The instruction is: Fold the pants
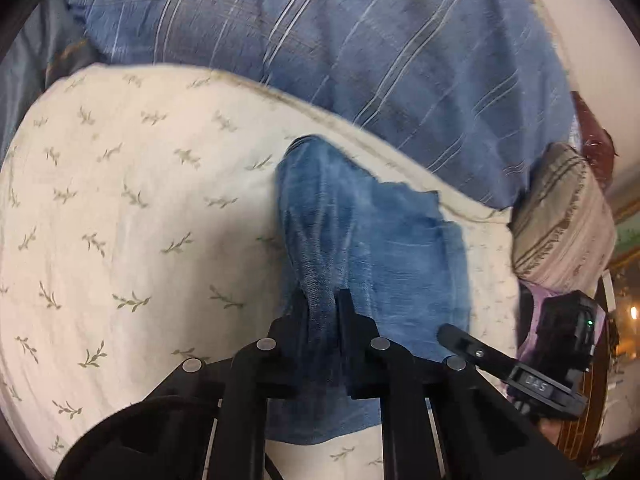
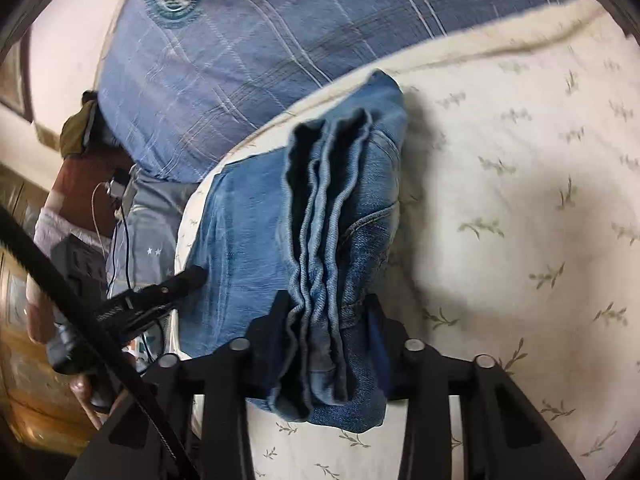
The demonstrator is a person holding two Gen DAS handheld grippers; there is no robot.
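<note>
The blue denim pants (image 1: 372,240) lie partly folded on a cream bedsheet with a leaf print (image 1: 120,200). My left gripper (image 1: 322,300) is shut on a bunched fold of the denim and lifts it off the sheet. My right gripper (image 2: 326,300) is shut on several stacked hemmed layers of the pants (image 2: 324,216), held on edge above the sheet (image 2: 520,200). The other gripper's finger shows at the right of the left wrist view (image 1: 472,346) and at the left of the right wrist view (image 2: 176,284).
A person in a blue striped shirt (image 1: 360,48) stands close behind the bed's far edge, also in the right wrist view (image 2: 240,60). A striped pillow (image 1: 560,220) lies at the right. Cables and a dark device (image 2: 116,200) sit at the bed's left side.
</note>
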